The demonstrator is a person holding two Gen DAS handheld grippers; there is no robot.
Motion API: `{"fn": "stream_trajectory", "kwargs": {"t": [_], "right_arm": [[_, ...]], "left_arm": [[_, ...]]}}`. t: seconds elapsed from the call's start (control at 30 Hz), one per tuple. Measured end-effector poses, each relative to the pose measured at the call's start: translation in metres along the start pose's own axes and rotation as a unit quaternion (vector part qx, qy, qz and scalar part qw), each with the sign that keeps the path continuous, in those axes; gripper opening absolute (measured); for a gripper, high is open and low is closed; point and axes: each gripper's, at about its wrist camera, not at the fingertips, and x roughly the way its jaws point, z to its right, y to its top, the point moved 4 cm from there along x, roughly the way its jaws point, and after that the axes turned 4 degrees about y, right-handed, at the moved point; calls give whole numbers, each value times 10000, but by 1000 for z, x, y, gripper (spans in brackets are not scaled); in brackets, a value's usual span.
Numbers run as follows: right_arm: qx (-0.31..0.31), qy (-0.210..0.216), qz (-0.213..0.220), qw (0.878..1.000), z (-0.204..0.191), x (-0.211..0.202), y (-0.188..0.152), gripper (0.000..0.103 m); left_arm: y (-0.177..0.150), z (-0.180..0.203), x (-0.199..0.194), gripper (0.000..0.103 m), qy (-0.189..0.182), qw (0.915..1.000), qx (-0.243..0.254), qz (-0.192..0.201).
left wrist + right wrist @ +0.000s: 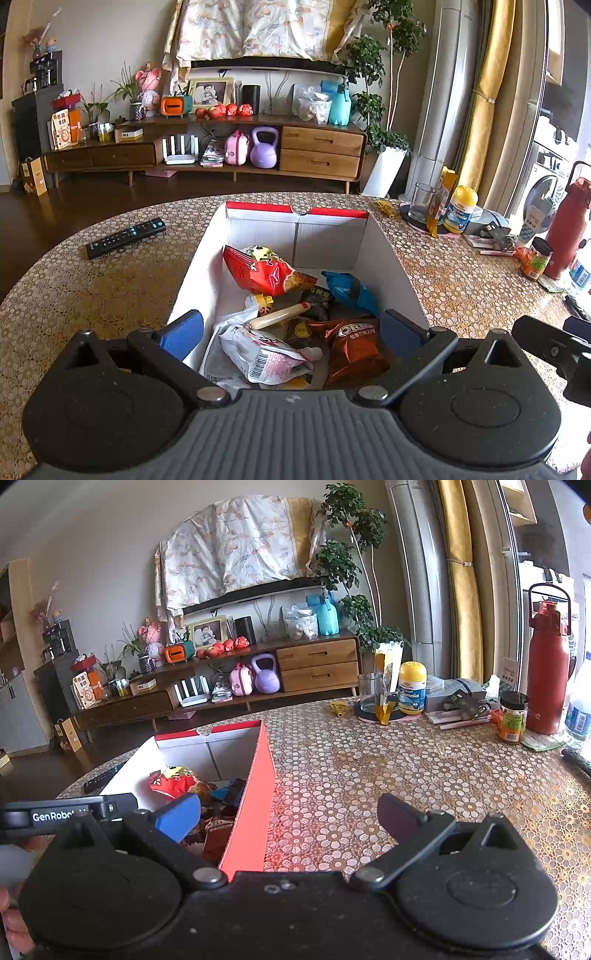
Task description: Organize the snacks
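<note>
Both grippers gape wide, gripping nothing: the left gripper (291, 328) hangs over the red-and-white cardboard box (295, 236) on the gold-patterned table (461, 288), the right gripper (291, 812) straddles its red wall. Inside lie perhaps seven snack packets: one red crisp bag (269, 271), one brown Oreo pack (354, 347), one blue pouch (351, 290).

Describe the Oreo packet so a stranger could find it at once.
Find the red-and-white box on the patterned table. At its near end, by the white barcoded bag, lies the Oreo packet, the only brown wrapper with that name in white.
</note>
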Motion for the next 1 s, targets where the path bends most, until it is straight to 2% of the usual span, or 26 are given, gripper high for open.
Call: {"fn": "stream_trajectory", "kwargs": {"t": [1.0], "right_arm": [[34,-24,-2,10000,4,0,-2,103]], "left_arm": [[-2,-2,-2,103,14,10000,14,47]]}}
